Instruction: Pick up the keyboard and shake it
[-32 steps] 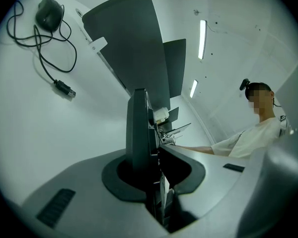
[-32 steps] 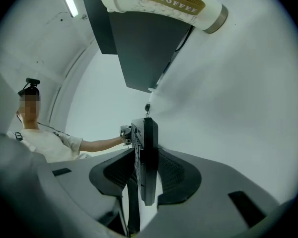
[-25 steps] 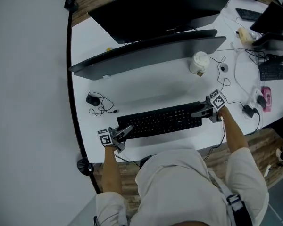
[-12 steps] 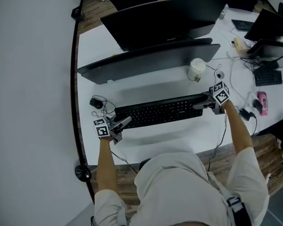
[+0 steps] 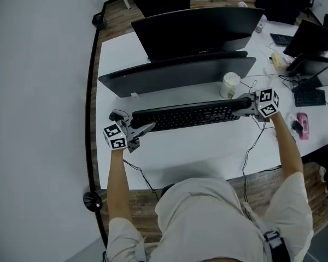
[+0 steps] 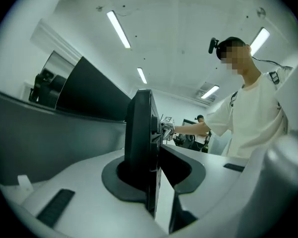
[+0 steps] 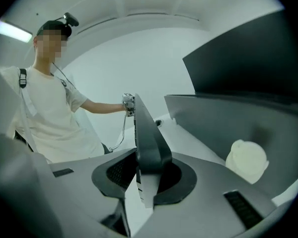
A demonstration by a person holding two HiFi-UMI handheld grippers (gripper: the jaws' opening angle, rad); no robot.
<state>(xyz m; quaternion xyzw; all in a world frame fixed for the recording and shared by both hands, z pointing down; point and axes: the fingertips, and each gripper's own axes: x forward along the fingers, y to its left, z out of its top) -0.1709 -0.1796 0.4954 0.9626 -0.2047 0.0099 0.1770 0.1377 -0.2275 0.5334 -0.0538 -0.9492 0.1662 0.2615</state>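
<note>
Keyboard (image 5: 188,115) hangs just in front of the monitor (image 5: 175,74). Left gripper (image 5: 144,127) jaws pinch its left end, right gripper (image 5: 242,107) jaws pinch its right end.

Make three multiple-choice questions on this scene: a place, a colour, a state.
1. Relative to the keyboard, the white cup stands: A) by its left end; B) behind its right end; C) on its keys.
2. The keyboard is: A) white; B) black; C) red.
3. The keyboard is: A) lying untouched; B) clamped at one end only; C) clamped at both ends by the left gripper and right gripper.
1 B, the head view shows it there; 2 B, dark all over; 3 C, each gripper view shows jaws on it.
</note>
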